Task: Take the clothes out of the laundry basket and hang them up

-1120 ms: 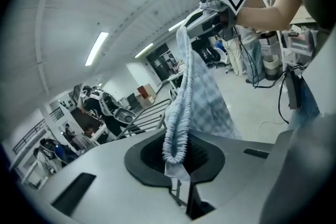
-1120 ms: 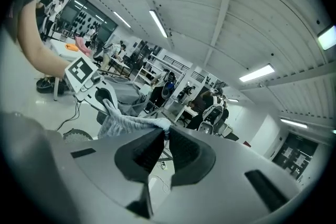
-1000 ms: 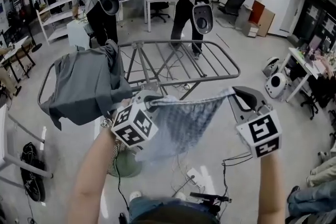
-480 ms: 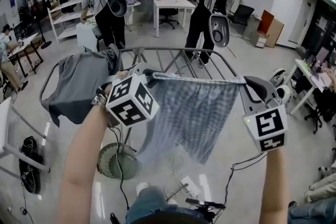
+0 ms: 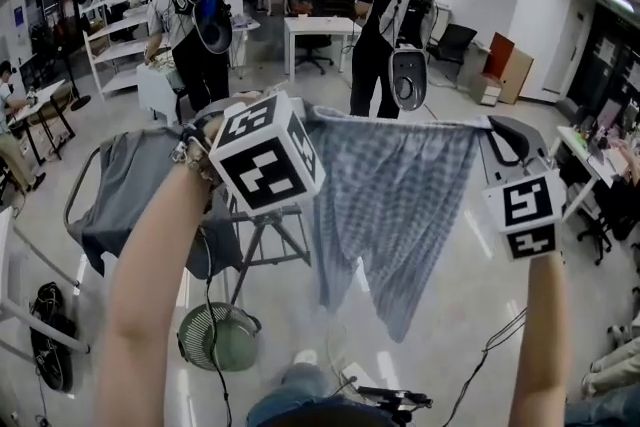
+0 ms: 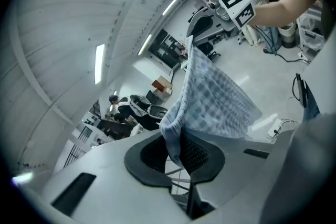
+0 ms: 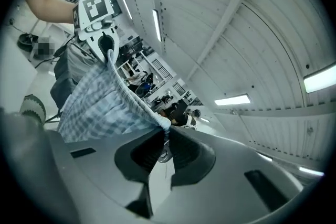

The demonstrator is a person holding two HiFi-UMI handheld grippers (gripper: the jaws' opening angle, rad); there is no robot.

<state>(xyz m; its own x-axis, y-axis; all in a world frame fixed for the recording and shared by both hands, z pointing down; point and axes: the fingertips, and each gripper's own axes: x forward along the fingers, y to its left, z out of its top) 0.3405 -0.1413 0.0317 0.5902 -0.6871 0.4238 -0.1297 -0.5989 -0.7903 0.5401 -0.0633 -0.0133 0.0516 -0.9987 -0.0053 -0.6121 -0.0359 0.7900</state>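
**Head view.** We find the checked shorts off the floor and spread out by the waistband between the two grippers. The left gripper holds one end of the band and the right gripper the other. The legs hang free below. The shorts are held in front of the drying rack and touch none of its rails. A grey garment is draped over the rack's left end. A round green basket stands on the floor near the foot of the rack. We take it for the laundry basket, though its contents cannot be made out.

**Left gripper view.** The left gripper has its jaws clamped on a bunched fold of the waistband, with cloth pinched between the pads. The shorts run from there up to the right gripper, which holds the far end.

**Right gripper view.** The right gripper has its jaws pressed together on the waistband corner. The band stretches taut to the left gripper, and the body of the shorts sags beneath it.

**Assessment.** We judge that extraction from the basket is complete for this item and that the step in hand is presenting it to the rack. The next move calls for carrying the spread waistband over a free rail to the right of the grey garment. The shorts must then be lowered until the cloth drapes on both sides of the rail, and only then should both grips be released. Keeping the band taut and level should prevent bunching. Letting go of one end early would probably let the shorts slide off.
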